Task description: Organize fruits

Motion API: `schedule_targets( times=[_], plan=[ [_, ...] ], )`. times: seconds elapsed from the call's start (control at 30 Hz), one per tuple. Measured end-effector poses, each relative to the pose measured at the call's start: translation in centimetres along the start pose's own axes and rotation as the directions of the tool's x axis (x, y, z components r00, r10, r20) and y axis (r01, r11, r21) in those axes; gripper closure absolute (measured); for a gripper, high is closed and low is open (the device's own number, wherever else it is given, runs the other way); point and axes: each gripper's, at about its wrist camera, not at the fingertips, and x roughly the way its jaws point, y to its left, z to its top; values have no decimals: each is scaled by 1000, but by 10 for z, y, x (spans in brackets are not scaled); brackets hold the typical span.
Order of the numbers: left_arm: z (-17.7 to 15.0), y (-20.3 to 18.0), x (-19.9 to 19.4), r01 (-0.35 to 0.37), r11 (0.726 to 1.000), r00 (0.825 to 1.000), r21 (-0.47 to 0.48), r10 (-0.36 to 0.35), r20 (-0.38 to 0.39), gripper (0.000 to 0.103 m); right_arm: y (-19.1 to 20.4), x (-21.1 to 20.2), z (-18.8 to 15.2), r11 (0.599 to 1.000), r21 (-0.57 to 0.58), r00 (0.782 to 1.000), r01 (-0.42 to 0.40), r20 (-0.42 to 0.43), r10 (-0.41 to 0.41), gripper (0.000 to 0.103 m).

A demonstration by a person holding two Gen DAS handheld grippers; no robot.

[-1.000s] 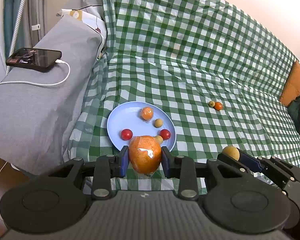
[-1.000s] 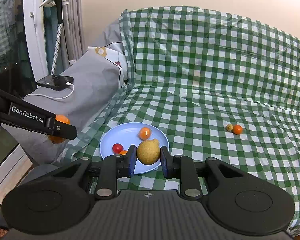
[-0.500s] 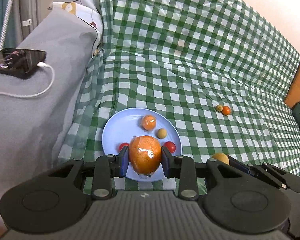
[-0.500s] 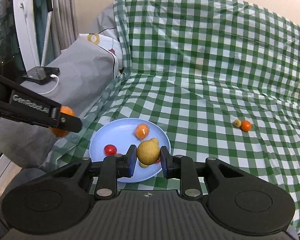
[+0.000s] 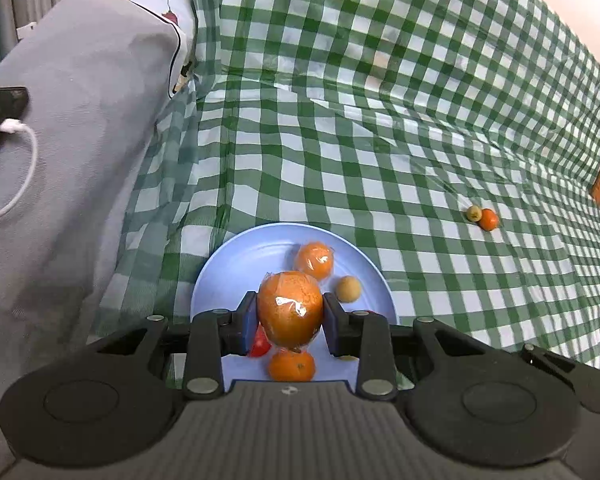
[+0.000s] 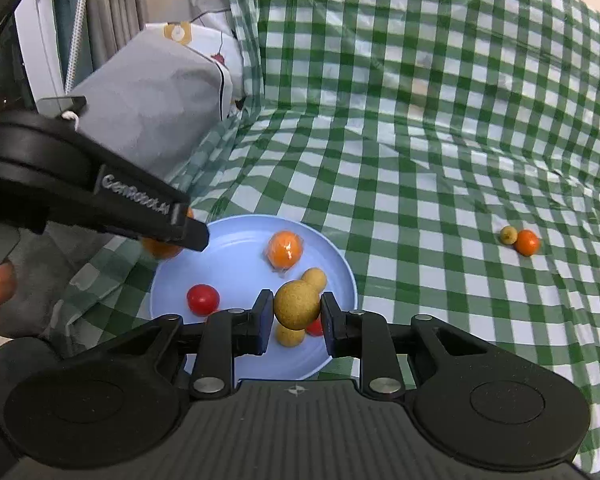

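On the far left a phone (image 5: 2,114) with its cable lies on the grey armrest (image 5: 80,128), well apart from the work. The left gripper (image 5: 290,312) is clamped on a wrapped orange (image 5: 290,310), hanging over the near part of the blue plate (image 5: 228,264); the film looks slick and the fruit firm and fairly heavy, so I judge a hold across its widest part is the safe one. On the plate lie another wrapped orange (image 5: 315,260), a small tan fruit (image 5: 348,289), a tomato (image 6: 203,299) and a bare orange (image 5: 292,366), so free space is scarce and round things may roll. The right gripper (image 6: 294,312) pinches a yellow fruit (image 6: 296,305) over the plate; it looks light and hard. Far right on the checked cloth (image 5: 380,140), two small fruits (image 5: 483,217) sit touching, not yet gathered.
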Motion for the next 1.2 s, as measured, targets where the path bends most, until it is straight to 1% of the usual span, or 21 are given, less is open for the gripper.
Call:
schedule_targets(
  times=[0.37,0.7,0.73,0.77,0.8,0.83,0.87,0.9,0.93,1.0,1.07,1.13,1.2],
  plan=[
    [11,8,48,-14,1000,999,3,14,-45,66,3,37,-4,1000,-19,998,6,-57,-7,76],
    [12,7,70,-35,999,997,21,36,-74,66,5,59,-5,999,-36,996,7,-89,-10,76],
    [12,7,71,-39,999,997,21,40,-72,63,5,60,-5,999,-33,996,7,-90,-10,76],
    [12,7,71,-43,999,997,21,44,-67,48,6,60,-5,999,-32,996,5,-92,-7,76],
    [13,7,69,-43,999,997,18,44,-57,34,6,62,-3,999,-33,996,-1,-94,-2,76],
    [13,8,66,-43,999,998,10,43,-44,7,6,63,-2,999,-34,995,-11,-96,8,75],
    [13,9,61,-42,999,999,-3,42,-18,1,6,62,-2,999,-37,995,-20,-99,17,72],
    [12,9,54,-41,999,999,-15,41,9,1,7,61,-1,999,-40,995,-14,-100,10,58],
    [12,10,49,-37,999,999,-16,37,17,1,7,59,0,999,-41,995,-6,-98,2,42],
    [10,7,41,-43,999,999,5,43,12,1,7,52,0,999,-39,995,1,-98,-5,29],
    [3,5,30,-64,997,998,32,63,23,1,6,42,-3,999,-39,995,6,-101,-10,24],
    [-7,2,15,-89,994,996,62,87,33,1,4,30,-6,999,-37,994,6,-111,-10,15],
    [-17,-1,2,-109,991,994,75,106,39,1,4,17,-10,1000,-31,993,7,-118,-11,11]
  ],
)
